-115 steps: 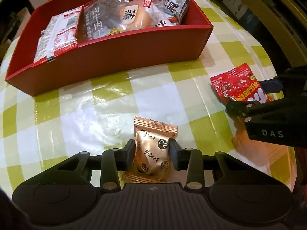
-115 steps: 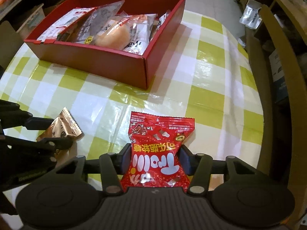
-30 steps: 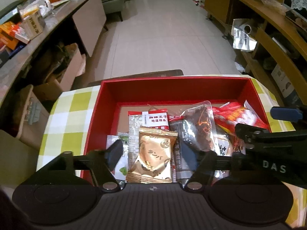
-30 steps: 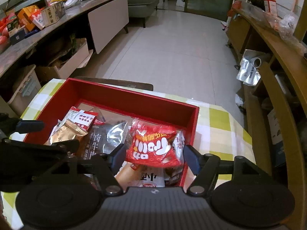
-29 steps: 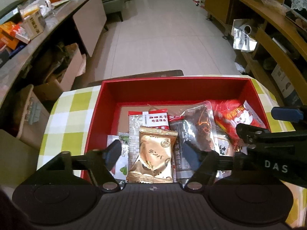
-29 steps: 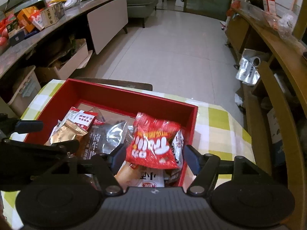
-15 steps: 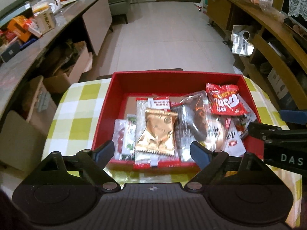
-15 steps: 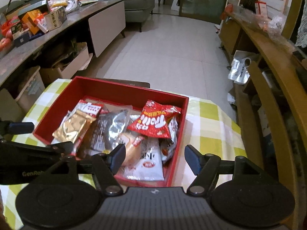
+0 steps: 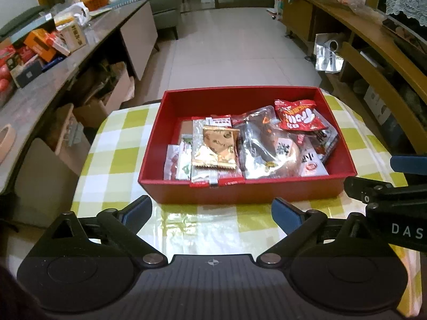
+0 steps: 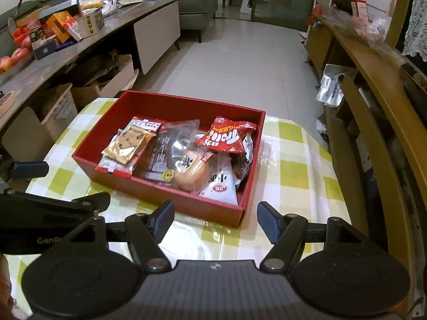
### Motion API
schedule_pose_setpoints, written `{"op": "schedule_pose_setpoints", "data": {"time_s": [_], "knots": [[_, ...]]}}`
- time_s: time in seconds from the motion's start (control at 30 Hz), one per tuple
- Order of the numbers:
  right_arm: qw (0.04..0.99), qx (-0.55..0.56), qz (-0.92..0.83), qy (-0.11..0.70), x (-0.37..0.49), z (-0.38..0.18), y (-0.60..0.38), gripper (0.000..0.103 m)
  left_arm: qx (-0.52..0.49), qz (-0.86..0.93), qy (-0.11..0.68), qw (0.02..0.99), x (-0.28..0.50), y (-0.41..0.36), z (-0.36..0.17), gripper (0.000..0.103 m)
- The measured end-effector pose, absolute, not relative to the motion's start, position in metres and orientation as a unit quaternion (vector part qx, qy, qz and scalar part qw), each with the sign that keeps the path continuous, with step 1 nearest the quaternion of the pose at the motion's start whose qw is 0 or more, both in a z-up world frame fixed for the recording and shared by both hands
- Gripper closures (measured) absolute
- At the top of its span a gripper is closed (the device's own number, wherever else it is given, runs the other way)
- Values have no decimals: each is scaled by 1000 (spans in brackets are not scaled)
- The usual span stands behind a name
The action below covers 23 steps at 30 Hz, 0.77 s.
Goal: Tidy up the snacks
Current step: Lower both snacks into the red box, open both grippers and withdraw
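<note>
A red box (image 9: 250,193) (image 10: 170,194) sits on the checked table, filled with several snack packets. A gold packet (image 9: 216,148) (image 10: 127,144) lies on top at the box's left. A red gummy bag (image 9: 300,116) (image 10: 226,134) rests on top at its right. My left gripper (image 9: 212,212) hangs over the table just in front of the box, its jaws opening wide with nothing between them. My right gripper (image 10: 215,220) is open and empty in front of the box's right corner. Each gripper shows at the edge of the other's view.
The yellow-and-white checked tablecloth (image 9: 120,144) (image 10: 293,176) surrounds the box. A wooden chair back (image 10: 373,138) stands close on the right. A cluttered counter (image 9: 40,53) and cardboard boxes (image 9: 101,101) lie to the left, with tiled floor beyond.
Both grippers have let go of their packets and drawn back from over the box to in front of it. The gold packet and red bag now lie in the box. The left jaws widened.
</note>
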State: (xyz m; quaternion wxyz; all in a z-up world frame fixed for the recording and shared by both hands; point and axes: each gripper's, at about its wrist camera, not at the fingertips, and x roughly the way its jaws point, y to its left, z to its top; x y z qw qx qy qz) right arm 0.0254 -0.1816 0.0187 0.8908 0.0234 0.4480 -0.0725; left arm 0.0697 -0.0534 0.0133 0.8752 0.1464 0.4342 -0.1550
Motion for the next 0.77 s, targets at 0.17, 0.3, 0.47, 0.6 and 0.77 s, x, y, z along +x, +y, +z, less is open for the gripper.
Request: {"op": "schedule_pose_setpoints", "data": {"time_s": [0.17,0.3,0.47,0.6,0.77], "knots": [[892,26,-70,446,12,21,-177,28,148,-157,432,876,58,-50,15,5],[893,23,-69,444,4,22,-174,28,150,-157,430,876,50,-47,15,5],[893,25,-64,444,-2,22,-171,28,155,-154,425,878,43,-44,16,5],[894,22,-62,444,-3,23,-170,28,152,-153,426,879,41,-42,16,5],[894,24,-59,444,-3,23,-171,27,153,-151,421,881,38,-41,16,5]]}}
